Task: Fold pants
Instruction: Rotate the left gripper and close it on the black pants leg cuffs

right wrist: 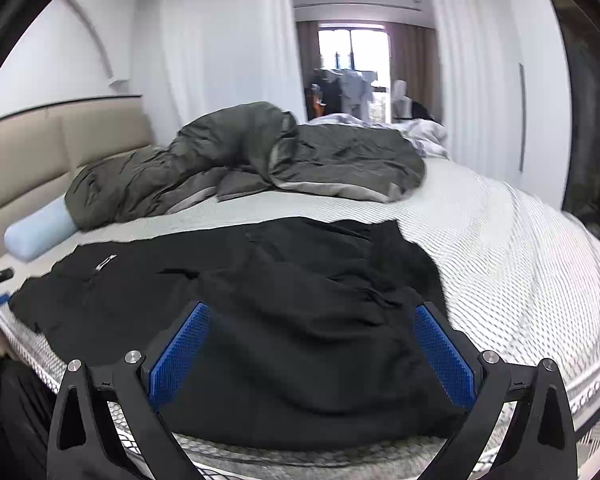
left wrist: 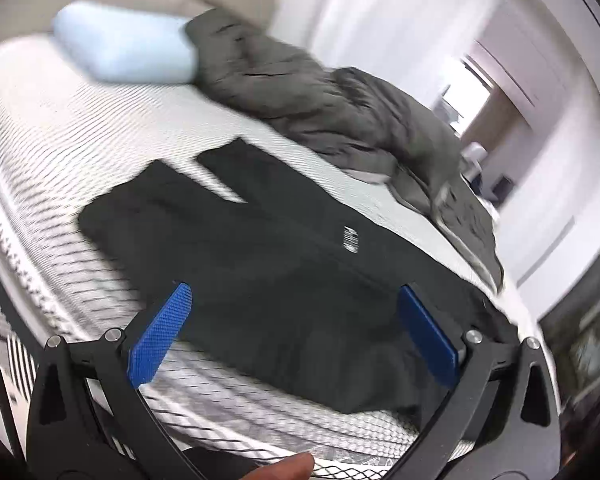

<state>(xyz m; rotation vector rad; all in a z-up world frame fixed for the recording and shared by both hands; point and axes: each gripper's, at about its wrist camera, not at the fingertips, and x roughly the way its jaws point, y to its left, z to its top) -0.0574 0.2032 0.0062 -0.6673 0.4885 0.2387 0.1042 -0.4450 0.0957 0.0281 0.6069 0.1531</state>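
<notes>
Two grippers are hovering over the near edge of a bed [right wrist: 520,240], each with its blue pads spread wide and gripping nothing, seemingly lining up for a first grab. The left gripper [left wrist: 296,300] is facing the pants [left wrist: 260,264] near the legs, the right gripper [right wrist: 312,320] near the rumpled waist end. The black pants [right wrist: 280,320] are lying flat across the bed's near side, presumably spread for folding. Farther back, a grey duvet [right wrist: 260,160] and a pale blue pillow [left wrist: 124,48] are sitting pushed aside.

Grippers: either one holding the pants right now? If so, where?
Nothing held. Left gripper and right gripper are both open above the black pants, with no cloth between the pads.
</notes>
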